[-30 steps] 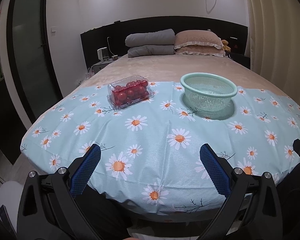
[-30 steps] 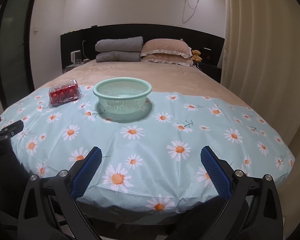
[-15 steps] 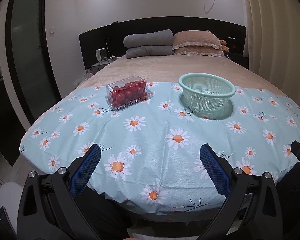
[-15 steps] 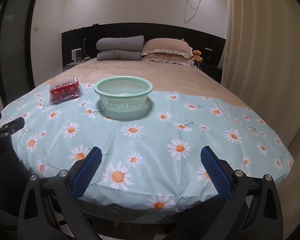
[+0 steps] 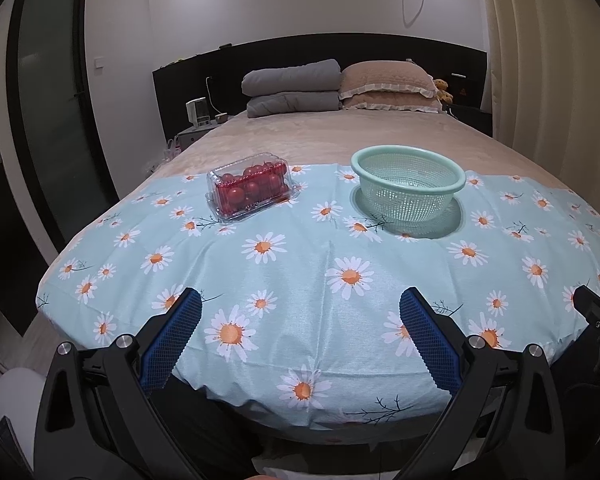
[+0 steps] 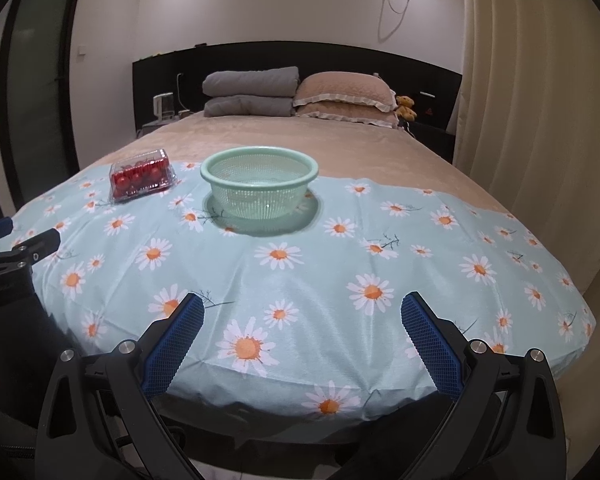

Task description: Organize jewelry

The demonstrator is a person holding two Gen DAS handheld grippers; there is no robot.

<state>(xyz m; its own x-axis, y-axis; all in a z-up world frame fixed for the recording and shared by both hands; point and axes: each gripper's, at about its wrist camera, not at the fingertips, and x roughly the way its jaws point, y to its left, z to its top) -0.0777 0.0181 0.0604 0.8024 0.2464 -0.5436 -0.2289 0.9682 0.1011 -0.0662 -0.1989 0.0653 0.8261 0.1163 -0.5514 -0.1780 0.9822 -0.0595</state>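
A dark door point(image 5: 56, 120) stands at the far left, beside the bed point(image 5: 340, 136). A daisy cloth point(image 5: 300, 264) covers the near end of the bed. On the cloth's left part lies a clear box point(image 5: 250, 188) with its lid down, filled with small red round things; whether they are beads or fruit cannot be told. To its right, apart from it, a pale green basket point(image 5: 408, 190) stands upright on the cloth, and nothing can be made out inside it. No jewelry can be made out with certainty in either view.

At the head of the bed, grey folded blankets point(image 5: 292, 88) lie left of tan pillows point(image 5: 388, 88), with a small teddy bear point(image 6: 406, 107) at the right end. Curtains point(image 6: 540, 120) hang along the right side.

The left tool point(image 5: 300, 336) hangs over the near edge of the cloth, blue pads point(image 5: 172, 336) spread wide and empty. The right tool point(image 6: 300, 340), further right along the same edge, is likewise spread wide with nothing between its pads point(image 6: 430, 344). Both are well short of box and basket.
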